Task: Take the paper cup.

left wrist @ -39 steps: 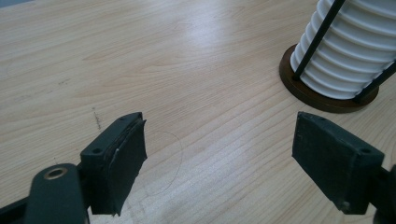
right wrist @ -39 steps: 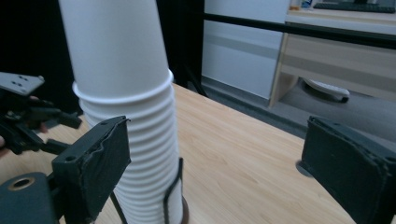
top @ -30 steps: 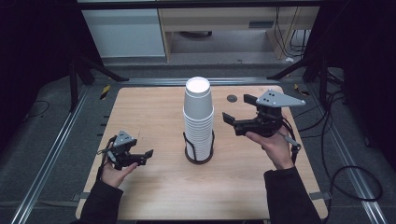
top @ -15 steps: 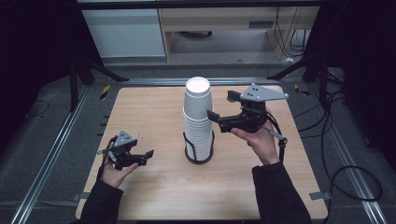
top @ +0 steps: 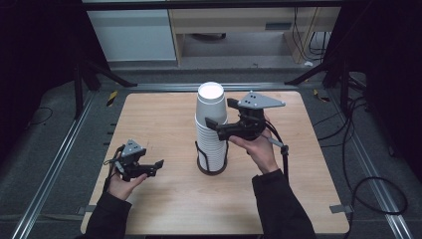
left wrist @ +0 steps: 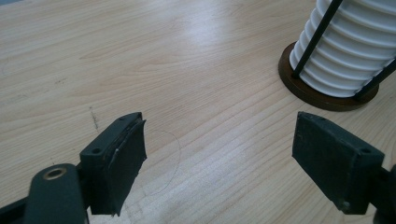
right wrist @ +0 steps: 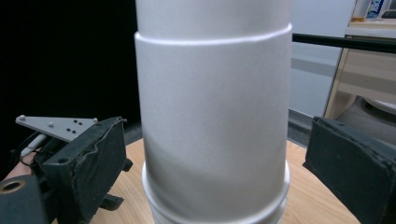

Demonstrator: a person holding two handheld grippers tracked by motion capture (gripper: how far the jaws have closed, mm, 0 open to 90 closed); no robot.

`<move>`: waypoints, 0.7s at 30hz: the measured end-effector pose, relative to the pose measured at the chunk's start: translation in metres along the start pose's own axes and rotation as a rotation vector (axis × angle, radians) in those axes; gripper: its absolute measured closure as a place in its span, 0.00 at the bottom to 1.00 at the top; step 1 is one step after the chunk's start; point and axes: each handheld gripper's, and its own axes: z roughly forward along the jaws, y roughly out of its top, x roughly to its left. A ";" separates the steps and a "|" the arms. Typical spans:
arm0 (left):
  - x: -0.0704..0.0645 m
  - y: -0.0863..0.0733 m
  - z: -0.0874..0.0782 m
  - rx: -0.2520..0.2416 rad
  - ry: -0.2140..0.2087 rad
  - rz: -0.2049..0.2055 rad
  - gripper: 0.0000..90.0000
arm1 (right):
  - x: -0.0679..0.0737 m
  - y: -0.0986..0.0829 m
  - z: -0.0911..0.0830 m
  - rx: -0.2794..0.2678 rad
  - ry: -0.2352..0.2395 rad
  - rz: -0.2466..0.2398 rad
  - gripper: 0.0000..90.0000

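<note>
R claw [top: 213, 123] moved in, gaping wide astride cup stack [top: 211, 127]; R gripper view shows gaps. L claw [top: 158, 165] wide, apart.

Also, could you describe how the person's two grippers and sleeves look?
Both grippers are black, with two flat rectangular jaws faced with dark pads. The right gripper carries a grey three-cornered plate with small dark holes on top; the left gripper has a smaller grey one. A dark cable trails from the right gripper. The person wears dark long sleeves.
</note>
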 end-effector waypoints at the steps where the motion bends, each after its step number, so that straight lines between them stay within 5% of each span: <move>1: 0.000 0.000 0.000 0.000 0.000 0.000 0.19 | 0.000 -0.001 0.002 -0.001 0.001 0.003 0.06; 21: 0.000 0.000 0.001 0.005 -0.002 0.003 0.18 | -0.005 -0.013 0.030 -0.009 0.017 0.034 0.05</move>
